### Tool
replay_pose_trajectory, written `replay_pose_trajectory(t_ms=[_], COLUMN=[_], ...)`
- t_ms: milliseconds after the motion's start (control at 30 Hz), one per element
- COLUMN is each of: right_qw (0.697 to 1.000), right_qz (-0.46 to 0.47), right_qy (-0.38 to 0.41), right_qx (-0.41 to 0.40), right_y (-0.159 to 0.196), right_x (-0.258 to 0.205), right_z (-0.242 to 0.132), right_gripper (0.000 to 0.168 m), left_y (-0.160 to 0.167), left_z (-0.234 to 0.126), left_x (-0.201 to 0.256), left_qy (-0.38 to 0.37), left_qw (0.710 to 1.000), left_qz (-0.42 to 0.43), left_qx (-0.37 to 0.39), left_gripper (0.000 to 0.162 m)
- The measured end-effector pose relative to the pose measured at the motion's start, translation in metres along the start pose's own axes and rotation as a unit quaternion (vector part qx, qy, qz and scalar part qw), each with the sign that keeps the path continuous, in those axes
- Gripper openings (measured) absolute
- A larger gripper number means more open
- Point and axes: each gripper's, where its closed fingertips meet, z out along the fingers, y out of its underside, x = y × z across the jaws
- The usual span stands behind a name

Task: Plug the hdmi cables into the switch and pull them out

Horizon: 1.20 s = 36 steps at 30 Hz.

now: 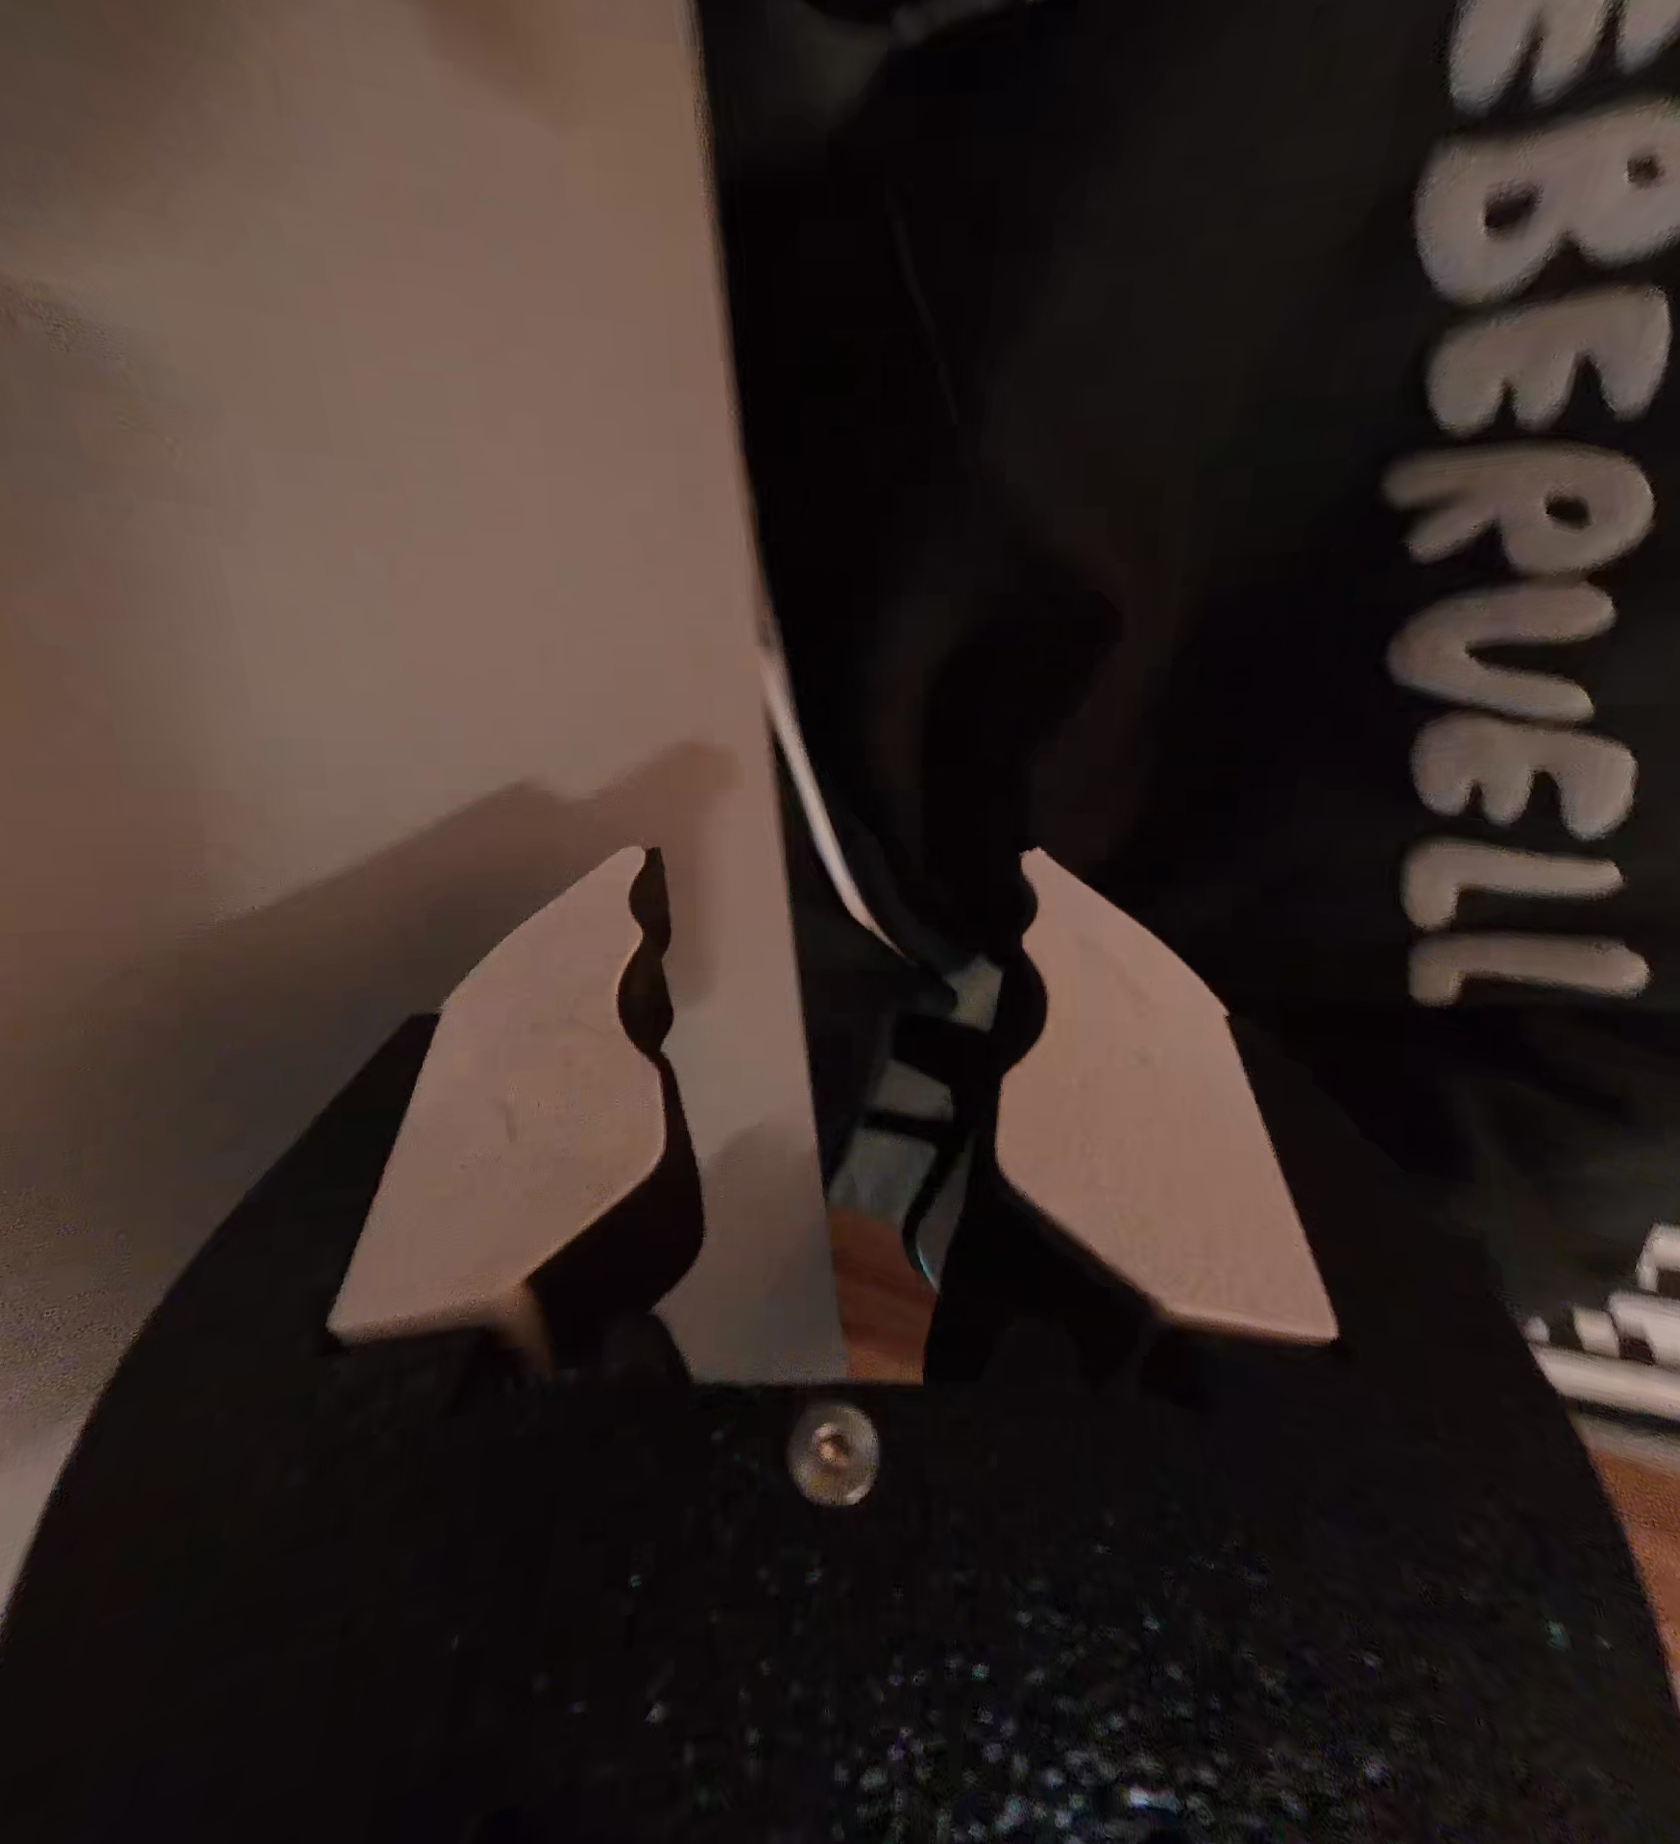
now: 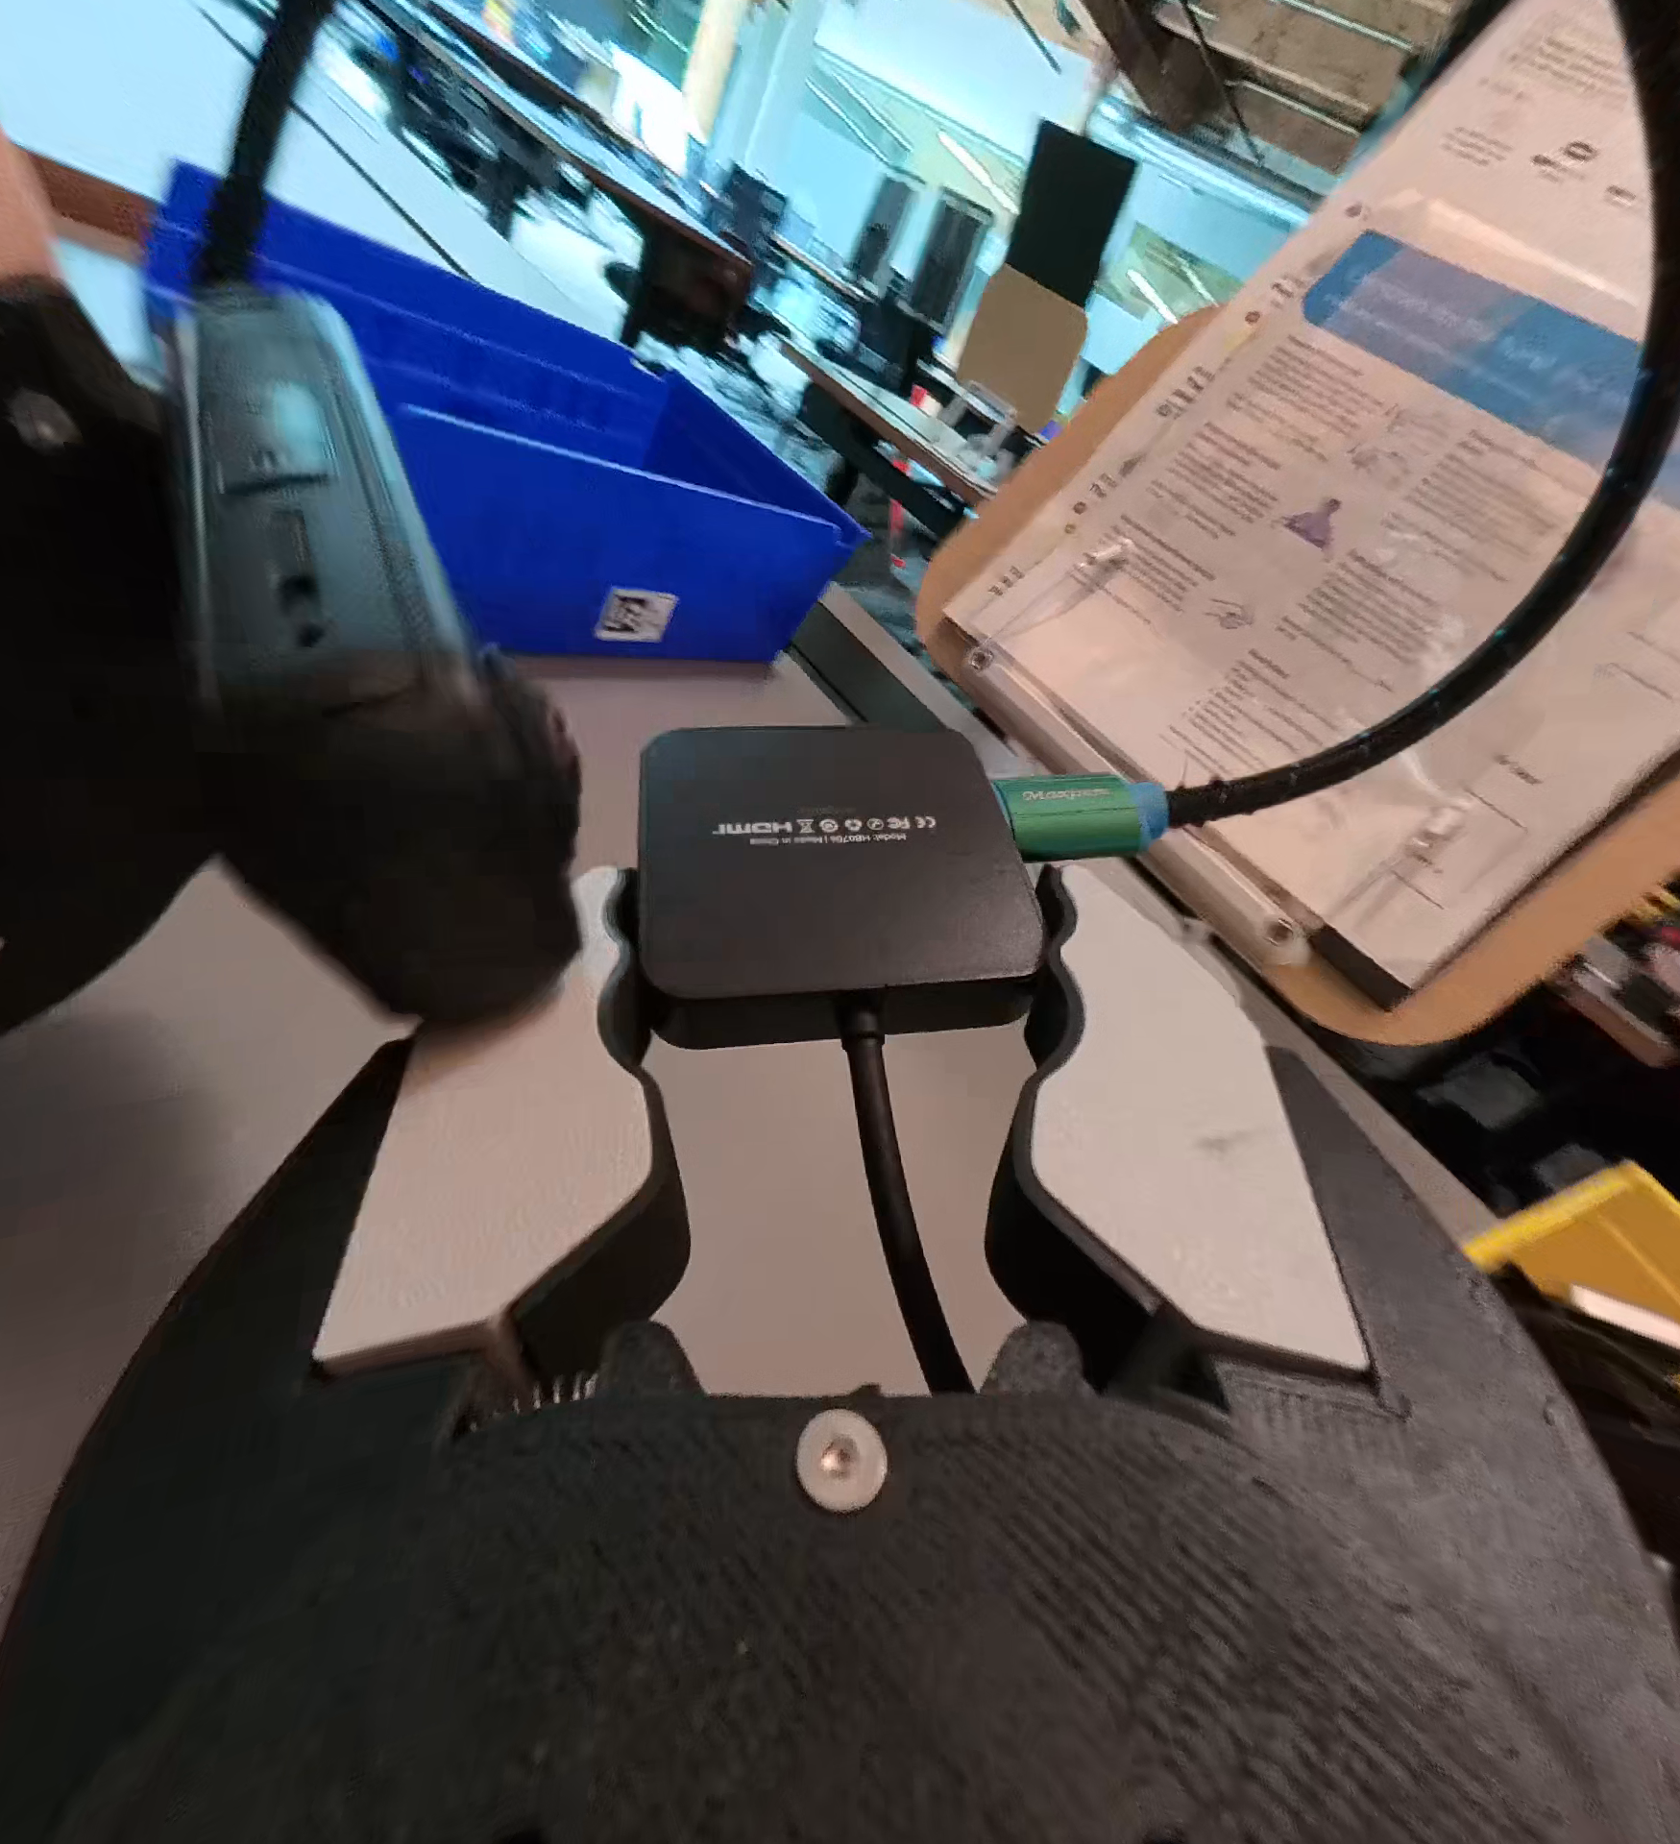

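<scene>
This looks like a large open workshop or lab hall. Long rows of workbenches [image 2: 676, 230] run back into a bright, glazed space. Toward the far left edge of the near grey table [image 2: 167, 998] sits a blue plastic parts bin [image 2: 556, 479], and a wooden board carrying a laminated instruction sheet [image 2: 1364, 559] leans over its right edge.

Dim, blurred left view; brighter right view, motion-smeared, edges warped.

Blurred black device [image 2: 297, 559], cable [image 2: 1554, 559] cropped
</scene>
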Motion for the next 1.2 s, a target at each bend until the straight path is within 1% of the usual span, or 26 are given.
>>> replay_pose_trajectory(t_ms=[33, 67, 100, 167, 200, 233, 333, 400, 433, 467, 533, 567, 633, 667, 700, 733, 767, 800, 833, 900, 967, 1000, 1033, 1100, 1133, 1200], right_qw=[1.0, 1.0, 1.0, 0.998, 0.996, 0.995, 0.994, 0.995, 0.995, 0.996, 0.995, 0.993, 0.988, 0.986, 0.984, 0.984, 0.985, 0.986, 0.988, 0.991, 0.991, 0.991, 0.99, 0.99, 0.99, 0.988], right_qz=[-0.003, -0.009, -0.012, 0.011, 0.027, 0.04, 0.029, 0.026, 0.045, 0.064, 0.095, 0.114, 0.152, 0.162, 0.165, 0.158, 0.147, 0.133, 0.115, 0.075, 0.041, 0.039, 0.046, 0.048, 0.038, 0.0], right_qy=[-0.016, -0.014, -0.019, -0.067, -0.085, -0.088, -0.101, -0.085, -0.077, -0.055, -0.011, 0.009, 0.036, 0.048, 0.064, 0.074, 0.081, 0.089, 0.094, 0.098, 0.12, 0.122, 0.123, 0.129, 0.132, 0.152], right_qx=[0.007, -0.004, -0.016, 0.001, 0.008, -0.004, -0.029, -0.037, -0.04, -0.04, -0.039, -0.035, -0.015, 0.002, 0.015, 0.025, 0.039, 0.047, 0.052, 0.054, 0.045, 0.045, 0.041, 0.035, 0.032, 0.019], right_y=[0.0, 0.005, 0.01, 0.009, 0.008, 0.01, 0.019, 0.021, 0.021, 0.021, 0.024, 0.025, 0.022, 0.018, 0.014, 0.009, 0.004, 0.0, -0.003, -0.008, -0.004, -0.003, 0.0, 0.005, 0.007, 0.01], right_x=[-0.005, -0.006, -0.007, -0.019, -0.023, -0.023, -0.03, -0.028, -0.024, -0.016, 0.005, 0.015, 0.032, 0.038, 0.043, 0.044, 0.044, 0.042, 0.039, 0.032, 0.034, 0.036, 0.038, 0.041, 0.041, 0.045], right_z=[0.001, 0.002, 0.004, 0.004, 0.004, 0.005, 0.008, 0.01, 0.011, 0.011, 0.008, 0.006, 0.001, -0.001, -0.004, -0.005, -0.006, -0.007, -0.007, -0.006, -0.006, -0.007, -0.007, -0.007, -0.007, -0.008], right_gripper=[0.075, 0.075, 0.076, 0.076, 0.076, 0.076, 0.076, 0.076, 0.076, 0.076, 0.076, 0.076, 0.076, 0.076, 0.076, 0.076, 0.076, 0.076, 0.076, 0.076, 0.076, 0.076, 0.076, 0.076, 0.076, 0.076], left_y=[0.002, 0.003, 0.004, 0.004, 0.004, 0.004, 0.0, -0.009, -0.016, -0.026, -0.048, -0.057, -0.075, -0.083, -0.091, -0.097, -0.099, -0.098, -0.097, -0.101, -0.105, -0.105, -0.107, -0.11, -0.11, -0.107], left_z=[0.006, 0.011, 0.014, 0.018, 0.019, 0.02, 0.02, 0.016, 0.013, 0.007, -0.011, -0.023, -0.053, -0.072, -0.097, -0.124, -0.15, -0.168, -0.177, -0.181, -0.182, -0.183, -0.184, -0.186, -0.187, -0.191], left_x=[0.01, 0.02, 0.027, 0.041, 0.045, 0.049, 0.057, 0.059, 0.055, 0.052, 0.054, 0.057, 0.049, 0.04, 0.03, 0.018, 0.007, -0.002, -0.007, -0.014, -0.02, -0.024, -0.025, -0.027, -0.03, -0.043], left_qy=[0.031, 0.06, 0.079, 0.099, 0.1, 0.096, 0.068, 0.046, 0.02, -0.011, -0.052, -0.077, -0.169, -0.222, -0.274, -0.309, -0.312, -0.281, -0.233, -0.164, -0.148, -0.145, -0.135, -0.11, -0.107, -0.134], left_qw=[0.999, 0.997, 0.994, 0.988, 0.986, 0.984, 0.981, 0.977, 0.976, 0.976, 0.972, 0.964, 0.932, 0.906, 0.869, 0.823, 0.776, 0.74, 0.718, 0.702, 0.692, 0.689, 0.686, 0.68, 0.679, 0.672], left_qz=[0.018, 0.038, 0.058, 0.097, 0.108, 0.114, 0.145, 0.174, 0.193, 0.208, 0.229, 0.24, 0.239, 0.227, 0.2, 0.156, 0.101, 0.053, 0.027, 0.014, 0.012, 0.008, 0.008, 0.005, 0.001, -0.022], left_qx=[-0.022, -0.039, -0.054, -0.073, -0.082, -0.093, -0.112, -0.112, -0.096, -0.067, 0.031, 0.089, 0.212, 0.279, 0.36, 0.451, 0.538, 0.609, 0.656, 0.693, 0.707, 0.71, 0.715, 0.725, 0.726, 0.728], left_gripper=[0.061, 0.057, 0.054, 0.054, 0.051, 0.051, 0.051, 0.051, 0.052, 0.052, 0.053, 0.052, 0.052, 0.053, 0.053, 0.053, 0.053, 0.055, 0.054, 0.033, 0.027, 0.02, 0.019, 0.023, 0.022, 0.026])
